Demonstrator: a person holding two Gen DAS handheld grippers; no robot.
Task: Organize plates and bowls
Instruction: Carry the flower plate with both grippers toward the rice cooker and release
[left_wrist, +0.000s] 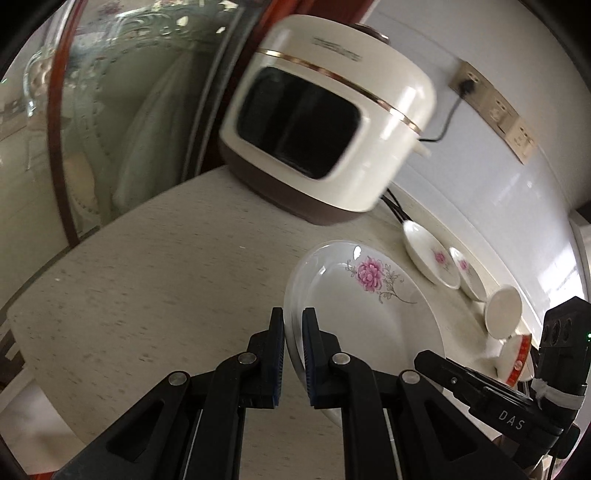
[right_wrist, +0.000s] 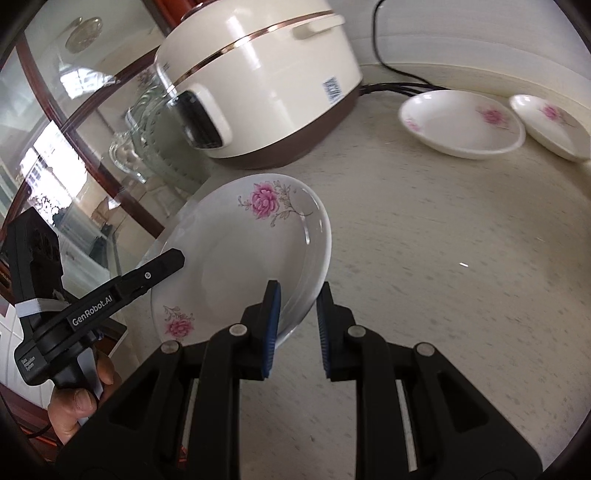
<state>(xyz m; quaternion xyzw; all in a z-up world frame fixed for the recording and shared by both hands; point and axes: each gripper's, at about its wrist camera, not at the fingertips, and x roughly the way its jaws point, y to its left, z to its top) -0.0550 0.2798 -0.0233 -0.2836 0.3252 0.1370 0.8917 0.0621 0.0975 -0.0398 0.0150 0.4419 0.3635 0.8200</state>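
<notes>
A white plate with pink flowers (left_wrist: 369, 310) is held tilted above the speckled counter (left_wrist: 166, 277). My left gripper (left_wrist: 293, 325) is shut on its left rim. In the right wrist view the same plate (right_wrist: 240, 258) has its right rim between the fingers of my right gripper (right_wrist: 297, 306), whose jaws stand apart around the rim without clearly pinching it. Two smaller flowered dishes (right_wrist: 461, 125) (right_wrist: 550, 125) lie at the back by the wall. A plain white bowl (left_wrist: 503, 312) lies on its side, and a red-banded bowl (left_wrist: 517, 360) sits near it.
A cream rice cooker (left_wrist: 325, 122) stands at the back of the counter, its cord running to a wall socket (left_wrist: 469, 79). A glass-fronted cabinet (left_wrist: 110, 110) with glassware stands to the left. The counter's edge (left_wrist: 22, 325) drops off at the left.
</notes>
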